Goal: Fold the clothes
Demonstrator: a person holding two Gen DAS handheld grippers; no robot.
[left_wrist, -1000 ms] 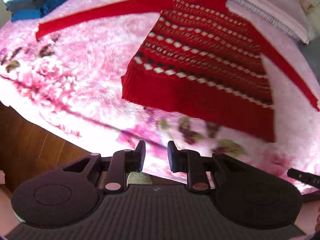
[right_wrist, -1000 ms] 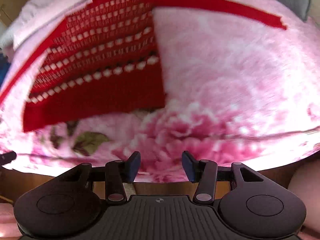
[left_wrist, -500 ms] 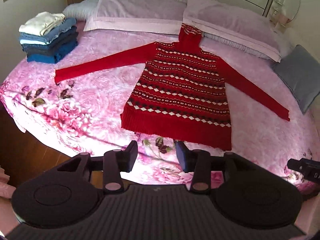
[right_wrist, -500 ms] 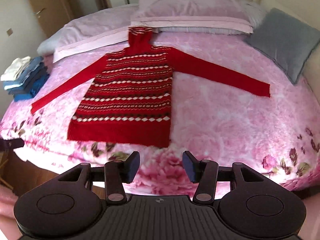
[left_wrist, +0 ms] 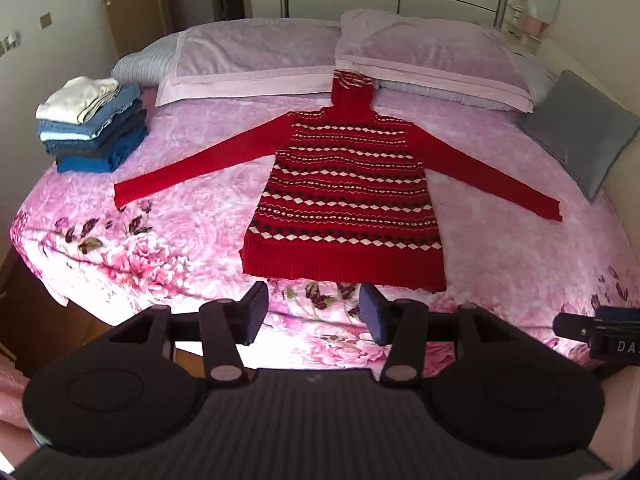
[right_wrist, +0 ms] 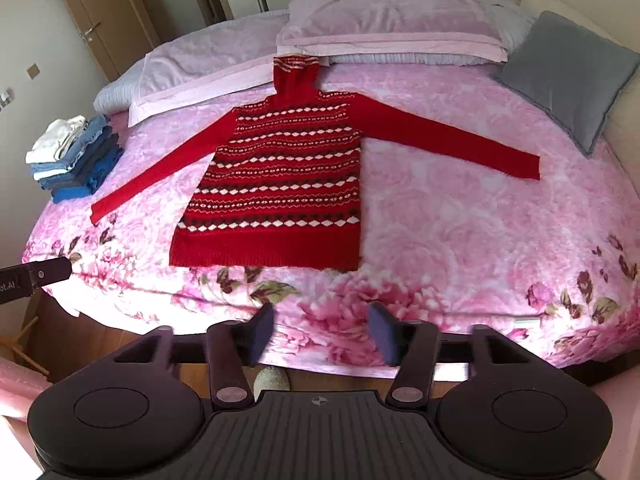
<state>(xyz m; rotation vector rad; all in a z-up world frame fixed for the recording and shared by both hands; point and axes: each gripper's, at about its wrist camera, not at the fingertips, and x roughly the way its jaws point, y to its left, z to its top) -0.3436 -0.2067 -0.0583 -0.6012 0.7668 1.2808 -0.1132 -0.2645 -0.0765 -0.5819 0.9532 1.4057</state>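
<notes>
We see the red patterned turtleneck sweater (left_wrist: 348, 196) spread flat, sleeves out, on the pink floral bedspread (left_wrist: 192, 216), below the pillows (left_wrist: 432, 60). Our left gripper (left_wrist: 314, 312) and right gripper (right_wrist: 322, 330) hover short of its hem, jaws opening, nothing between them.

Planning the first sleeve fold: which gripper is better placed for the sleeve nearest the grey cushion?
Right. In its view the right gripper sits below the bare blanket on that sleeve's side; the left gripper sits under the sweater's hem. Both are empty, jaws opening.
</notes>
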